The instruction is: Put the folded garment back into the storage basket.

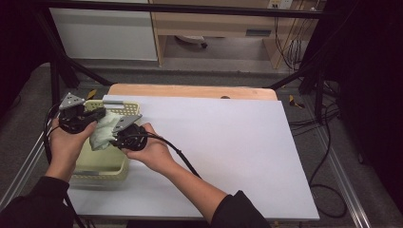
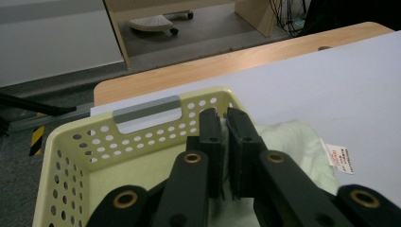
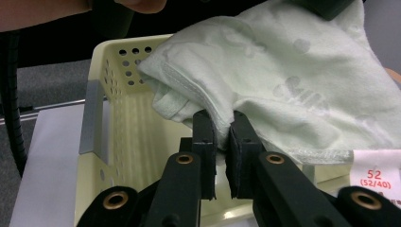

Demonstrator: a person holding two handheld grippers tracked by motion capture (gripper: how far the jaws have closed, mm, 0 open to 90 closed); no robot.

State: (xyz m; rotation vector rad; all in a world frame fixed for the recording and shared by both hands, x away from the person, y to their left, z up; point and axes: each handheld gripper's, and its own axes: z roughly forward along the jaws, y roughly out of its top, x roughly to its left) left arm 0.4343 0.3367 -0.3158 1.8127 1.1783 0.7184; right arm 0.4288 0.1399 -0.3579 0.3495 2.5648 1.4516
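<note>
A pale green cloth [image 1: 103,129] hangs bunched over the right rim of a pale yellow perforated basket [image 1: 97,166] at the table's left. My left gripper [image 1: 97,115] comes at it from the left. In the left gripper view that gripper [image 2: 225,124] has its jaws closed on a thin fold of the cloth [image 2: 295,142], which carries a white label [image 2: 339,159]. My right gripper [image 1: 115,133] grips the cloth's near edge. In the right gripper view this gripper [image 3: 223,124] is shut on the hem of the cloth [image 3: 283,80], beside a tag [image 3: 378,177] that reads 52.
The basket [image 2: 142,111] has a grey handle at its far end and sits on a white tabletop [image 1: 228,142] that stretches wide to the right. A wooden edge [image 1: 190,90] runs along the back. Black frame poles and cables [image 1: 328,156] flank the table.
</note>
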